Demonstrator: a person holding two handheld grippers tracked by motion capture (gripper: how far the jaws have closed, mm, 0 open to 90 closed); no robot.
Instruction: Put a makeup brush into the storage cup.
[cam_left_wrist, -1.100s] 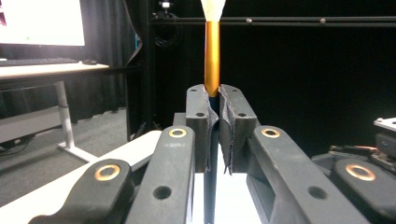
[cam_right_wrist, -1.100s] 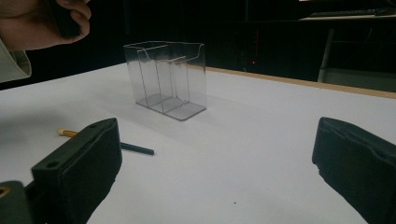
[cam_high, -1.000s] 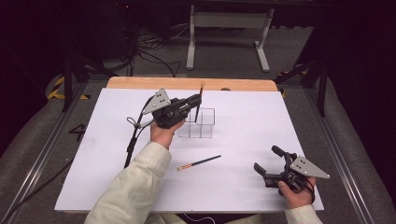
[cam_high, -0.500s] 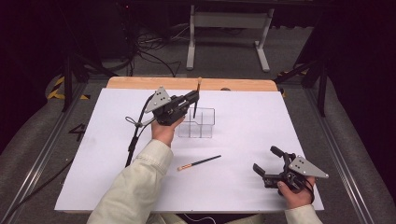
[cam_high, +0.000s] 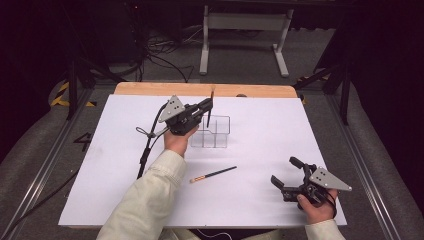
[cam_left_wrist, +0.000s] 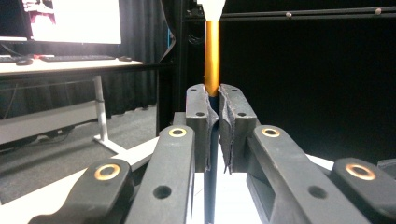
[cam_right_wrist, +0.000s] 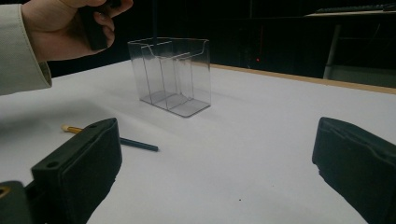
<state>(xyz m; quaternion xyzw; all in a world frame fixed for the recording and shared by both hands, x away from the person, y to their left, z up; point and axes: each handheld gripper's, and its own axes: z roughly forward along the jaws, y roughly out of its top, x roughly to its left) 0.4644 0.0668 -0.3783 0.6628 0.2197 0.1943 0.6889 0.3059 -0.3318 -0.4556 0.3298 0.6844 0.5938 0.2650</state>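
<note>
My left gripper (cam_high: 208, 105) hovers over the back left of a clear, divided plastic holder (cam_high: 214, 134) and is shut on a pencil (cam_high: 210, 109). The pencil stands nearly upright with its tip pointing down over the holder. In the left gripper view the pads (cam_left_wrist: 235, 122) pinch the dark shaft just below the gold ferrule (cam_left_wrist: 212, 60). A second dark pencil (cam_high: 213, 174) with an orange end lies flat on the white sheet in front of the holder. My right gripper (cam_high: 286, 172) rests low at the table's front right, open and empty, facing the holder (cam_right_wrist: 170, 74) and the lying pencil (cam_right_wrist: 135, 143).
A white sheet (cam_high: 125, 165) covers the table, with a wooden strip (cam_high: 200, 90) along its far edge. The left gripper's cable (cam_high: 146, 150) trails across the sheet at the left. A metal stand (cam_high: 240, 35) and loose cables lie on the floor beyond.
The left gripper with its pencil has shifted only slightly over the holder. The right gripper and the lying pencil have stayed put.
</note>
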